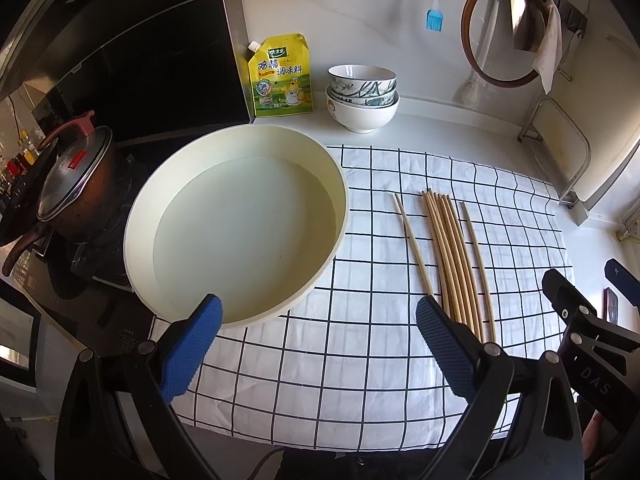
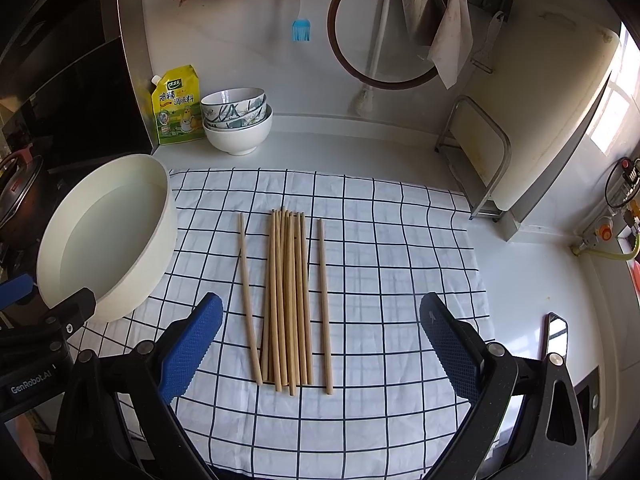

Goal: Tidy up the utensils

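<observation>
Left wrist view: you are holding the left gripper above the near edge of the checked cloth, fingers spread wide and grasping nothing. The round cream basin is sitting at the cloth's left edge, just beyond the left blue pad, and nothing is showing inside it. The chopsticks are lying flat on the cloth to the right of the basin, their near ends passing behind the right pad. Stacked bowls and a yellow seasoning pouch are standing at the back wall, well apart from the work.

Right wrist view: you are hovering the right gripper directly over the chopsticks, fingers released, nothing between them. A tight central bundle is lying between two loose singles, one on each side, all pointing away from you.

Judgement: the task is looking unstarted; you are lining up the first pick. Next move likely calls for lowering the right gripper and closing across the sticks, gathering the strays so none roll off
</observation>
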